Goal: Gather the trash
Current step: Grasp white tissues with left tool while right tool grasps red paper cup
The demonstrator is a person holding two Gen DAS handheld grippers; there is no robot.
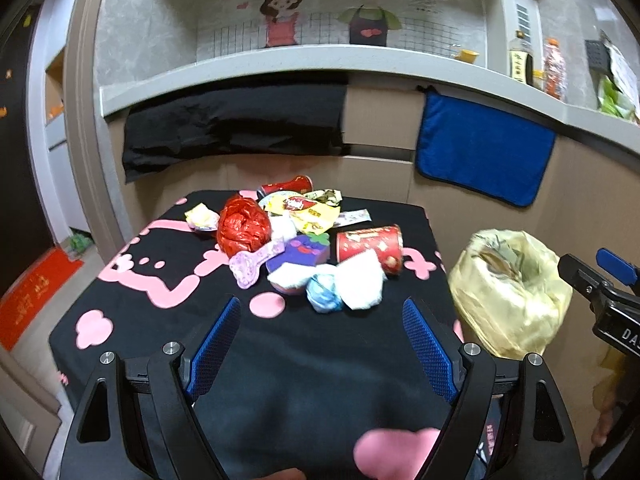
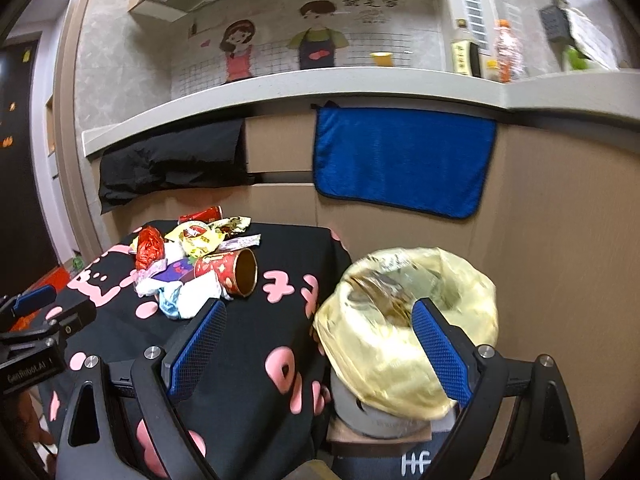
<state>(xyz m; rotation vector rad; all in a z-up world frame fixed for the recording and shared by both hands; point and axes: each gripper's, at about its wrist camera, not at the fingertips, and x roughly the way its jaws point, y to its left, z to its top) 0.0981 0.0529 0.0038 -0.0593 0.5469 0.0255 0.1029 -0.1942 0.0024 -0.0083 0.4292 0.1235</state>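
From the left wrist view we see our left gripper with its blue-padded jaws spread wide and nothing between them, held above the near part of a black tablecloth with pink shapes. The trash lies in a heap toward the far middle of the cloth: a crumpled red bag, a red paper cup on its side, a yellow wrapper, a purple card, white tissues and a small blue wad nearest us. A yellow-lined bin stands just off the table's right edge, and part of the other gripper shows at the far right. From the right wrist view our right gripper also has its jaws apart and empty, poised near the rim of the yellow bin liner, which already holds some blurred scraps. The heap sits on the cloth to the left, the cup's open mouth facing us, and a blue towel hangs on the cabinet behind.
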